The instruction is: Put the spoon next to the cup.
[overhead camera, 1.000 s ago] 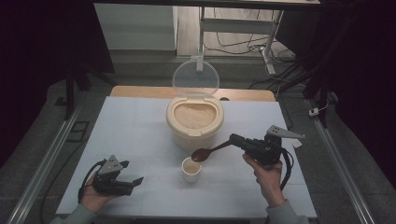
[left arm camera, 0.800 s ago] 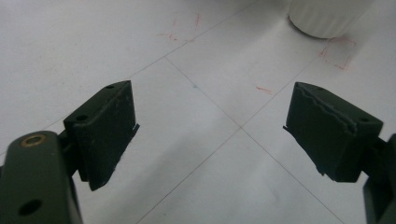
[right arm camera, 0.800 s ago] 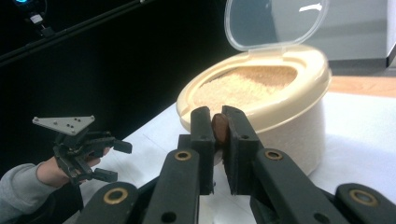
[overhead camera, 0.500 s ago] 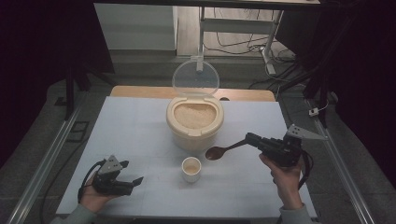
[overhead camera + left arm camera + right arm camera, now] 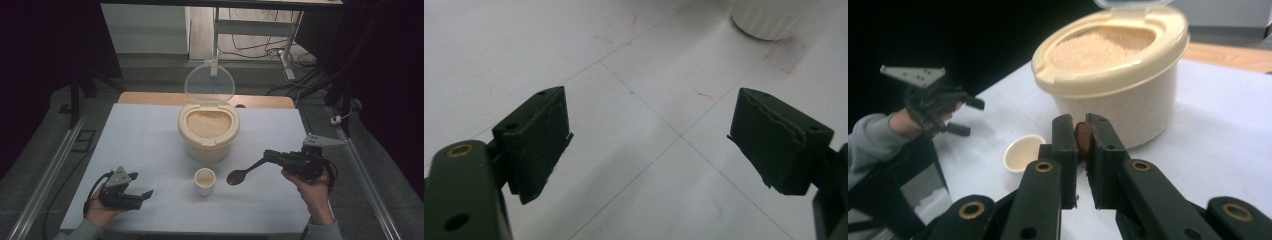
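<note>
Bench: white top, thin seam lines and faint red marks showing in the left gripper view. Tub: cream, round, sitting at the bench's middle toward the far side, holding pale grain nearly to the brim; its clear lid is standing upright behind it. Cup: small, white, sitting just in front of the tub, apart from it, with a little pale grain showing inside. Spoon: dark brown, being held by its handle in the right gripper, whose jaws are clamping it (the handle's end is showing between the pads in the right gripper view); the bowl is pointing toward the cup, hanging just right of it, above the bench and not touching it. Whether the bowl is carrying anything cannot be told. Left gripper: resting low at the near left corner, well apart from the cup, jaws standing wide with nothing but bare bench between them.
</note>
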### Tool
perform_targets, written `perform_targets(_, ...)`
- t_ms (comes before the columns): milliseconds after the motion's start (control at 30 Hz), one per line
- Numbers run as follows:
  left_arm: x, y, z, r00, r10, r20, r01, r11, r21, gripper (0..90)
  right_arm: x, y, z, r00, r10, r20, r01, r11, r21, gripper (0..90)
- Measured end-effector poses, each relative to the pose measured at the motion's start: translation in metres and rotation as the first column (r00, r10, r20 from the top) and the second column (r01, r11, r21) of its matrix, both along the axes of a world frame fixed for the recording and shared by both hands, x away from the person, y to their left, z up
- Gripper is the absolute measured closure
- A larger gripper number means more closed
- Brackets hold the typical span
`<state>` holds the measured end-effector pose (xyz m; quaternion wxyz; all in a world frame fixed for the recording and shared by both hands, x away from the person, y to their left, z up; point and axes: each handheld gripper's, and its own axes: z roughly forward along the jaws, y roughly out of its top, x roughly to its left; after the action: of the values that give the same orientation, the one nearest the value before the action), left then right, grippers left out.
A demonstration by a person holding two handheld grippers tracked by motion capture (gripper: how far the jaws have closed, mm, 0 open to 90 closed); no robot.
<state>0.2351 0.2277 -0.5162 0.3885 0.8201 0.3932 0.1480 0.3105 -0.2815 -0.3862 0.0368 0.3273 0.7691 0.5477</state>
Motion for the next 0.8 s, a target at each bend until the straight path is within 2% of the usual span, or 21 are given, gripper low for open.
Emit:
perform_targets(100,0.000,0.000,0.000,1.0000,-0.001,-0.001,0.001,1.0000,0.000,16.1,0.001,0.004,-0.002,0.9986,0.040,-0.033,-0.041,0.9989,-0.023,83.3)
perform_targets(200,0.000,-0.001,0.000,1.0000,-0.003,-0.001,0.003,1.0000,0.001,16.1,0.002,0.013,-0.006,0.9935,0.089,-0.071,-0.093,0.9944,-0.050,83.3)
perform_targets(367,0.000,-0.001,-0.001,1.0000,-0.005,-0.005,0.005,1.0000,0.001,16.1,0.006,0.034,-0.016,0.9778,0.163,-0.132,-0.176,0.9791,-0.101,83.3)
perform_targets(500,0.000,-0.001,0.000,1.0000,-0.008,-0.004,0.008,1.0000,0.003,16.1,0.009,0.050,-0.024,0.9620,0.213,-0.171,-0.234,0.9654,-0.115,83.3)
perform_targets(600,0.000,-0.001,-0.001,1.0000,-0.006,-0.006,0.006,1.0000,0.001,16.1,0.010,0.062,-0.029,0.9516,0.237,-0.196,-0.266,0.9538,-0.140,83.2)
perform_targets(700,0.001,-0.001,-0.001,0.9999,-0.011,-0.007,0.011,0.9999,0.005,16.1,0.013,0.069,-0.033,0.9458,0.246,-0.212,-0.282,0.9461,-0.160,83.2)
perform_targets(800,0.001,-0.002,-0.001,0.9999,-0.015,-0.007,0.015,0.9999,0.007,16.1,0.018,0.074,-0.036,0.9405,0.248,-0.233,-0.285,0.9473,-0.146,83.0)
